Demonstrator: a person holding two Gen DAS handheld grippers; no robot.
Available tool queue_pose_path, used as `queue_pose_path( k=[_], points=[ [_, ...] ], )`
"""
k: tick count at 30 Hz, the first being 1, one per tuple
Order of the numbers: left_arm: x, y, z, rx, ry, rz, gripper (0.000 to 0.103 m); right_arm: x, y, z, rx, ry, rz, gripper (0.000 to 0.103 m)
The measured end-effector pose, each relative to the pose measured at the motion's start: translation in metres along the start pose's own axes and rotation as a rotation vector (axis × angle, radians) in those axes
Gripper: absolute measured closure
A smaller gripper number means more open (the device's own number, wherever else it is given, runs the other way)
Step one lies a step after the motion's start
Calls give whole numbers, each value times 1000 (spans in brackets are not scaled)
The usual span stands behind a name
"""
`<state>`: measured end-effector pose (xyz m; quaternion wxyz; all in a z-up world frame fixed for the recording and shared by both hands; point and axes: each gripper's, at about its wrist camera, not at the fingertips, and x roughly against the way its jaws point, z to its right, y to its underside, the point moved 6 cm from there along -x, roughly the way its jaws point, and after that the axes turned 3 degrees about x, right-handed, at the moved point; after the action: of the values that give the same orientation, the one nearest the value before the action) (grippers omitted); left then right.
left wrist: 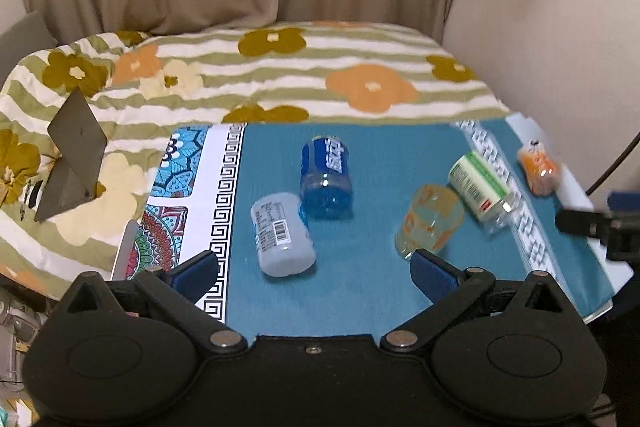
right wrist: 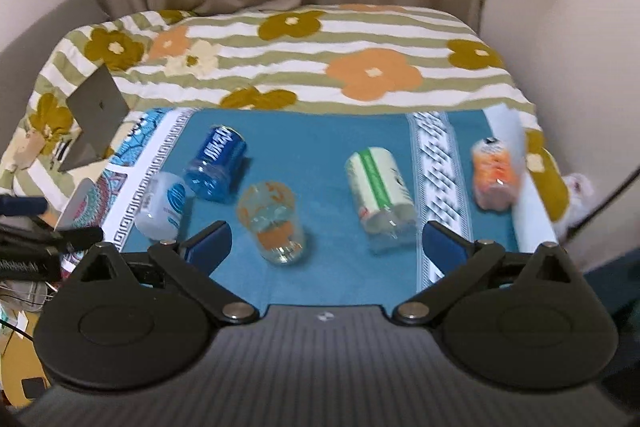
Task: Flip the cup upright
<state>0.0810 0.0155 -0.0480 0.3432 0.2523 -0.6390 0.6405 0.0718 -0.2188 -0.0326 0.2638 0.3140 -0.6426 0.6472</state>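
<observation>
Left gripper (left wrist: 314,273) and right gripper (right wrist: 326,241) hover level above the teal cloth (right wrist: 328,135), fingers spread, near the overturned orange-patterned cup (right wrist: 272,221).

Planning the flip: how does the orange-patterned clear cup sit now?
Tipped: the orange-patterned cup lies on its side on the blue cloth, no claw touching it.
</observation>
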Motion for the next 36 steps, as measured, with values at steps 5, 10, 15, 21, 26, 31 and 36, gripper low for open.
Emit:
queue_pose_path(
  k=[5,10,15,21,26,31,36],
  points=[
    [12,10,3,18,-5,27,0,11,20,8,-14,43,-49,0],
    [17,23,7,-3,-19,40,0,16,40,10,-58,42,-79,0],
    [22,26,10,-10,-9,50,0,21,49,9,-62,62,-82,0],
    [28,28,16,-24,-12,66,0,25,51,8,-64,63,-81,0],
    [32,28,18,-30,-11,71,0,29,52,10,-67,68,-83,0],
    [30,30,20,-34,-14,70,0,30,53,11,-68,70,-83,0],
    [30,30,22,-34,-14,67,0,31,53,14,-66,70,-89,0]
  ],
)
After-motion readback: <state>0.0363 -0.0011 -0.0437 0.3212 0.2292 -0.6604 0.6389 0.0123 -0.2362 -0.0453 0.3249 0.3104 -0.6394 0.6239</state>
